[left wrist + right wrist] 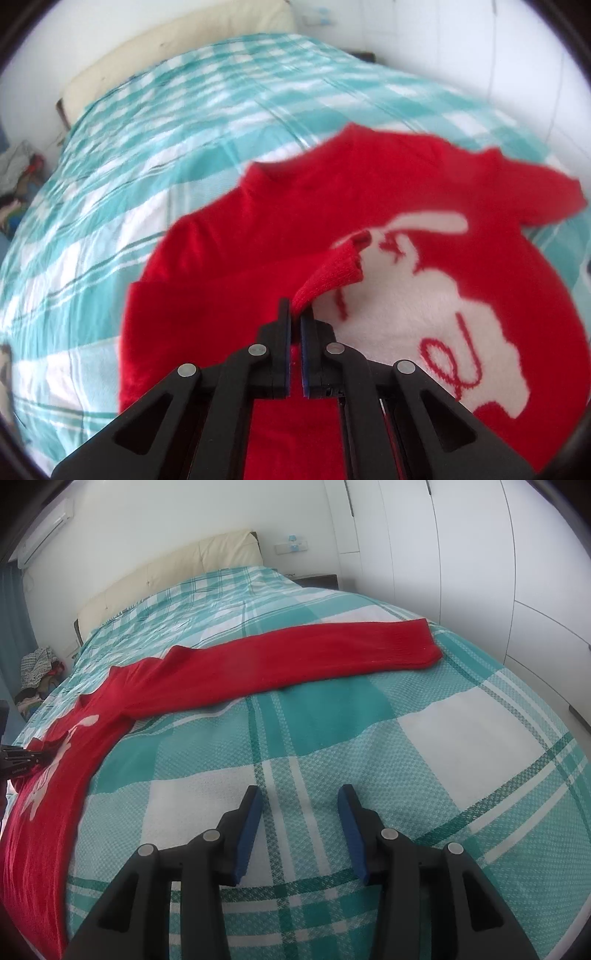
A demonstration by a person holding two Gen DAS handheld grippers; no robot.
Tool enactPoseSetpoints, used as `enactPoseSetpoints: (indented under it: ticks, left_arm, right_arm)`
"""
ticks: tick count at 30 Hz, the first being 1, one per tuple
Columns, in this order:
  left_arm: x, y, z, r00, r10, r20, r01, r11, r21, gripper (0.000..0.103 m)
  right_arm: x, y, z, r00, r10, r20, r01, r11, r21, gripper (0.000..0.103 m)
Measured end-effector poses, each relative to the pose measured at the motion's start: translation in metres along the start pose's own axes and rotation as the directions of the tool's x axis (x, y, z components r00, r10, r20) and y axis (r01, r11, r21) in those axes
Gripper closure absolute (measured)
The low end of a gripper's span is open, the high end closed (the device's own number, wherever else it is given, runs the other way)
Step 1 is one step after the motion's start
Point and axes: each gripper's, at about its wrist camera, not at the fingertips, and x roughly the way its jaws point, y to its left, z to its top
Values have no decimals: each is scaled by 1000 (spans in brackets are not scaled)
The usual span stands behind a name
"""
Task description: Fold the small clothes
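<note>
Pinching the red sweater's (236,236) cuff (334,275) tight is the left gripper (295,314), while the right gripper (301,797) hangs half-open beside the sweater, nothing between its jaws.

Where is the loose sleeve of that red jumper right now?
In the right wrist view, the loose sleeve lies stretched flat across the checked bedspread, running from the red jumper on the left toward the white wardrobe side, beyond the open right gripper.

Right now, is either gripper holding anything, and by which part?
The left gripper is shut on the red sweater, pinching its sleeve cuff. The right gripper is open, holding nothing.
</note>
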Motion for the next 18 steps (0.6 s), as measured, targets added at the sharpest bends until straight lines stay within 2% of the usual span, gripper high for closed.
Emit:
enactPoseSetpoints:
  ticks: [2,4,7,9,12,14,16,18]
  left_arm:
    - [-32,56,-2,998,34,60,-23,984,-175,101]
    - [-63,115,-15,989,119,85,-84,938,-337,101]
    - [-89,193,-52,955,296,25,-244,830,-501,101]
    - [-93,234,-84,931,361,-55,-326,752,-574,101]
    - [-90,271,-131,900,408,-149,-404,658,-635,101]
    - [-83,281,-158,902,388,-189,-406,616,-675,101]
    - [-76,284,-181,905,363,-221,-406,584,-703,101]
    - [-71,282,-197,908,343,-240,-405,575,-711,101]
  right_arm:
    - [1,0,1,1000,5,0,-5,1000,4,60]
    - [1,0,1,1000,4,1,-4,1000,2,60]
    - [2,-1,1,1000,0,3,0,1000,-1,59]
    - [2,0,1,1000,-3,2,3,1000,-3,59]
    - [3,1,1,1000,-9,0,9,1000,-10,59]
    - [3,2,1,1000,-14,-2,14,1000,-14,59]
    - [4,3,1,1000,-22,-5,21,1000,-20,59]
    - [4,4,1,1000,-28,-6,28,999,-26,59]
